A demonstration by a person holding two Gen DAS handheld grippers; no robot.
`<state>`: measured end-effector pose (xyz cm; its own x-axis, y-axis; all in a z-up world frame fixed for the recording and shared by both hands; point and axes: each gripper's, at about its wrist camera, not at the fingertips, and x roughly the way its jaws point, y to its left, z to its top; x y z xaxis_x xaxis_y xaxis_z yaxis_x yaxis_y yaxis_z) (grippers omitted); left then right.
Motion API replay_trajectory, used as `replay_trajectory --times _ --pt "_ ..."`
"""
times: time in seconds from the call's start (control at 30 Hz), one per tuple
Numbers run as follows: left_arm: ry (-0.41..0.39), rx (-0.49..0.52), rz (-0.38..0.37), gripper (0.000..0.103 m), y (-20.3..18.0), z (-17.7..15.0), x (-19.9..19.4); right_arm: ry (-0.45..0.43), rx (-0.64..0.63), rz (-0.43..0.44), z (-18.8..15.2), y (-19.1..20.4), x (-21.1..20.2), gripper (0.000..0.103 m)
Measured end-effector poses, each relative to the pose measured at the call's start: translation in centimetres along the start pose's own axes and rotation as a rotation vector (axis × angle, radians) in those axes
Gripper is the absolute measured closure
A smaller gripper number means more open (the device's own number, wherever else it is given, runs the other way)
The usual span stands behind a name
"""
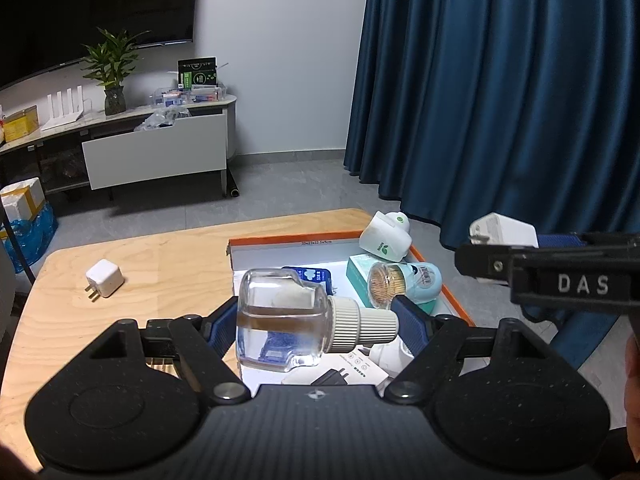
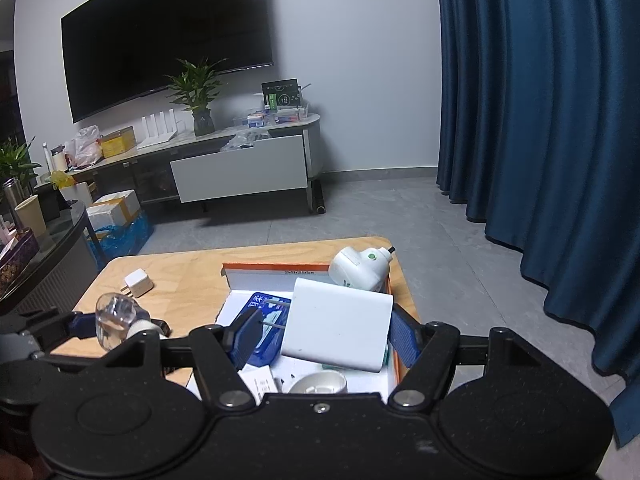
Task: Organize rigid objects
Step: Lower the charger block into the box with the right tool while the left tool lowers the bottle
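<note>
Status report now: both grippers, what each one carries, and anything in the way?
Left gripper shut on clear bottle. Right gripper shut on white charger. Both above orange-edged box, already crowded. Small white plug alone on table.

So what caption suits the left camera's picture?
Left gripper holds a clear bottle above the orange-edged box.

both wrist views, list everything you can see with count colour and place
clear bottle: 1, clear with white cap, held sideways in left gripper
white charger block: 1, white, held in right gripper over box
box: 1, orange-edged, white inside, on table
small plug cube: 1, white, on table left of box
white plug-in device: 1, white with green dot, at box's far corner
toothpick jar: 1, pale teal, in box
blue pack: 1, blue, in box
table: 1, light wood
left gripper: black, blue pads
right gripper: black, blue pads
</note>
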<state>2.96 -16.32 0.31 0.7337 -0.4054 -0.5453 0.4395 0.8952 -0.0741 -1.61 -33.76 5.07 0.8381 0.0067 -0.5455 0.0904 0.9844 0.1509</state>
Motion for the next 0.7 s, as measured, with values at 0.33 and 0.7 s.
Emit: replay_trajectory --times 0.33,0.7 --pt "0.025 0.002 -0.016 0.022 -0.2 0.4 2.2 0.018 0.000 0.006 1.1 -0.2 2.8 0.022" --pt "0.045 0.007 -0.034 0.022 -0.4 0.6 4.2 0.046 -0.007 0.032 2.3 0.1 6.3 0.022"
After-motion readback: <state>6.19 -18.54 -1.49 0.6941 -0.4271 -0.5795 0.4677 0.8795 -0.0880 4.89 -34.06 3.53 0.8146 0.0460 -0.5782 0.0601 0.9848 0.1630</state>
